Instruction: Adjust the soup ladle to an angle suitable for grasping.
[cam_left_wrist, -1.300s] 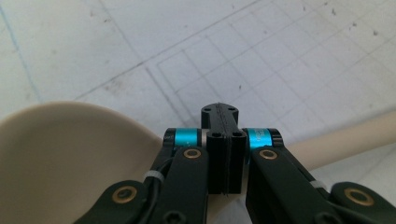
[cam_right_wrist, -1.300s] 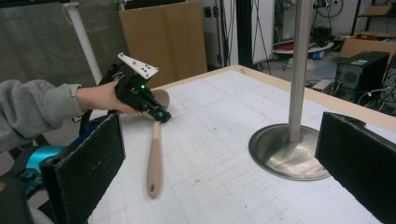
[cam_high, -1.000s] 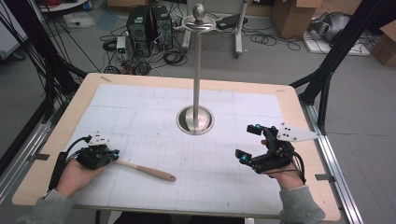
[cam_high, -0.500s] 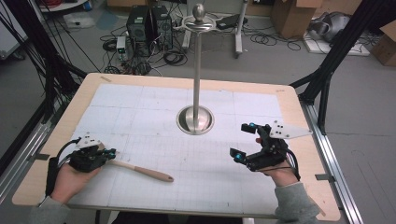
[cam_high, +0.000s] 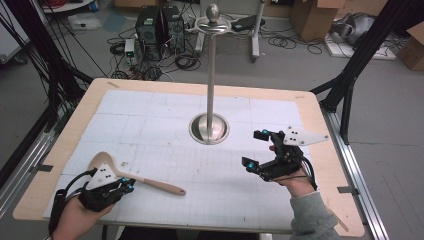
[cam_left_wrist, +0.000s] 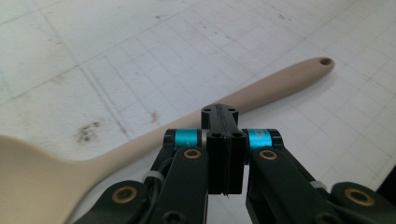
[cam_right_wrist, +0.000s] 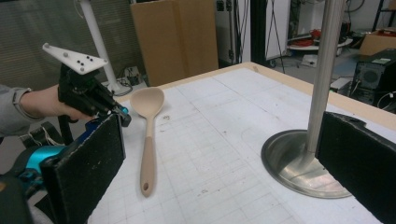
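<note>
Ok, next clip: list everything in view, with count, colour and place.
Beige long-handled spoon: one, beige, on the mat near the table's front left, bowl up off the mat, the left gripper shut on its handle.
Polished metal stand with round base: one, silver, upright at the table's centre.
White gridded mat: one, white, covering the tabletop.
Wooden table: one, light wood rim.
Black computer towers: two, black, on the floor behind the table.
Cardboard boxes: several, brown, on the floor at the back right.
Left gripper: one, black, fingers shut.
Right gripper: one, black, fingers open, over the table's right.
</note>
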